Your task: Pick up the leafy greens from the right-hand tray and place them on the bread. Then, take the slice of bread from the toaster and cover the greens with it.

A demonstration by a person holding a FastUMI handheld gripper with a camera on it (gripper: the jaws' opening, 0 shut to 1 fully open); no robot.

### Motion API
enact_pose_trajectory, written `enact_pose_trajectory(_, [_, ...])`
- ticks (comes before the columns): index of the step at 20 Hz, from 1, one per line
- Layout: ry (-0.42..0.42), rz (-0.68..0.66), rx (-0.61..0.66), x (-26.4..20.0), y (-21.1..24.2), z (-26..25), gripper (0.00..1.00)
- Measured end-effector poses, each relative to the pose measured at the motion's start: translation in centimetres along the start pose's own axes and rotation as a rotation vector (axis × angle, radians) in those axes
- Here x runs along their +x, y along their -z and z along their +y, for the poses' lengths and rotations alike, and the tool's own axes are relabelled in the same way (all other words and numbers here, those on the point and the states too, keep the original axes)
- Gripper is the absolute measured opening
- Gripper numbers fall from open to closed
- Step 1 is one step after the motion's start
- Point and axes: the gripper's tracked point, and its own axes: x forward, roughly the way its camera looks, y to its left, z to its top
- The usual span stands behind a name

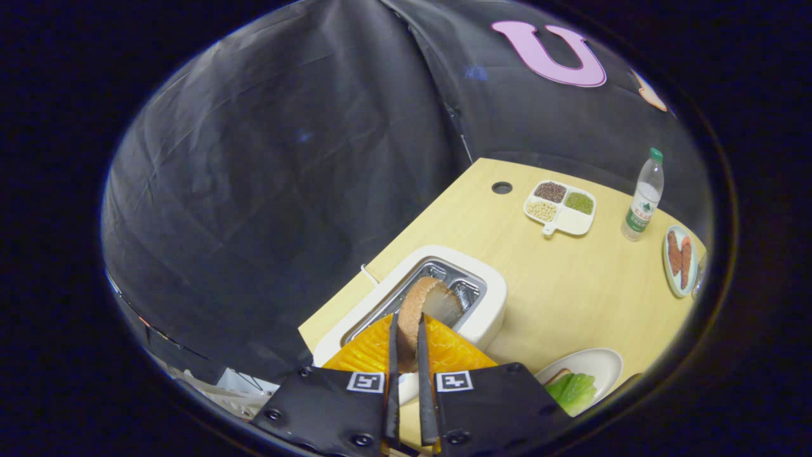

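My jaws are clamped on the slice of bread point(424, 303), holding it edge-on just above the toaster point(488, 298) slot. Beyond it lies the worktop point(558, 285). Near my right finger, a white plate point(596, 365) carries the leafy greens point(576, 390) on bread. Farther off stand a 4-part dish point(561, 206), a bottle point(642, 197) and another plate point(680, 261).
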Motion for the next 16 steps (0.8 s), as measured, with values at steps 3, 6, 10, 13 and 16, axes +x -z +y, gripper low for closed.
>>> enact_pose_trajectory(3, [-0.006, -0.029, -0.011, -0.7, -0.4, -0.1, 0.04])
enact_pose_trajectory(6, [-0.036, -0.060, -0.030, -2.1, -0.9, 0.5, 0.04])
enact_pose_trajectory(10, [-0.038, -0.092, -0.014, -4.3, -1.3, -0.6, 0.04])
enact_pose_trajectory(13, [-0.041, -0.118, 0.013, -5.6, -1.7, -1.6, 0.04])
enact_pose_trajectory(16, [-0.048, -0.144, 0.043, -7.4, -2.0, -2.8, 0.04])
